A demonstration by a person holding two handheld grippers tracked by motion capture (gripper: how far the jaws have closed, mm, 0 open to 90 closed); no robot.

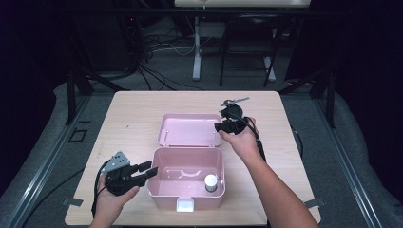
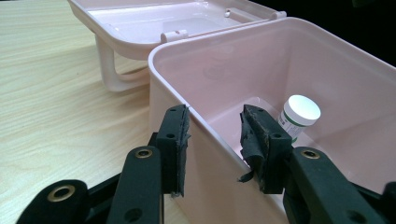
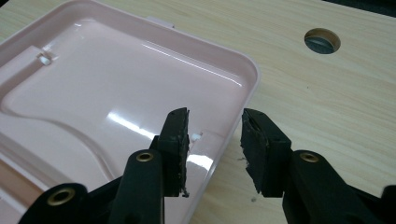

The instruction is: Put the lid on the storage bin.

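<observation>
Standing inside the pink box, a white-capped bottle.

You have a light wooden table under the work, with a round cable hole cut into its top toward one o'clock. Beyond the far edge, at twelve o'clock, a white desk leg stands on grey floor with black cables tangled beside it. Dark metal rails run along the floor at nine o'clock.
</observation>
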